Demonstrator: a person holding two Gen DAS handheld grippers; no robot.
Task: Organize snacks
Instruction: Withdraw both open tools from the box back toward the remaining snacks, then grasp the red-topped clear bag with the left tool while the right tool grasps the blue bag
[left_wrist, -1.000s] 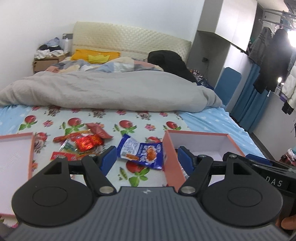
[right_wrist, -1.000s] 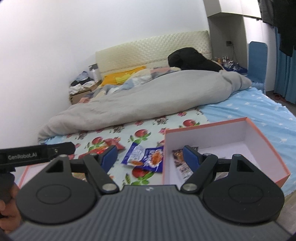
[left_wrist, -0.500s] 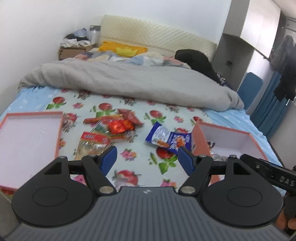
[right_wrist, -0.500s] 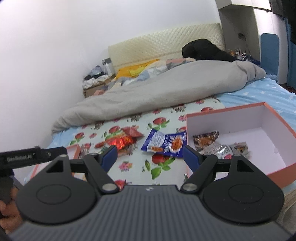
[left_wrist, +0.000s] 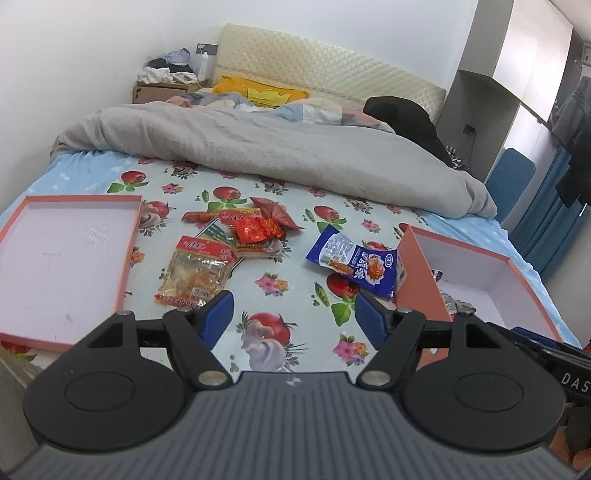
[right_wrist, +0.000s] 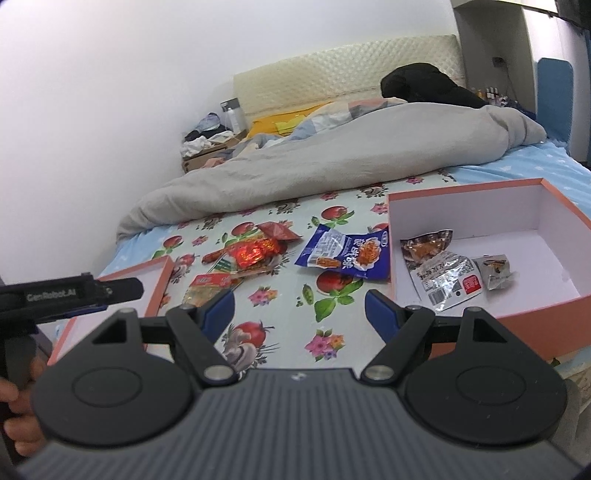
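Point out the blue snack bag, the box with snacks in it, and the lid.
Blue snack bag (right_wrist: 345, 253), right wrist view, bag's middle.
Box (right_wrist: 461, 210), right wrist view, inner back wall.
Lid (left_wrist: 62, 258), left wrist view, bare inside.

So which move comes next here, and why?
Probably lower the right gripper onto the blue foil snack packet: its jaws are open and empty, the packet lies on the floral sheet just outside the orange cardboard box, which already holds three packets.
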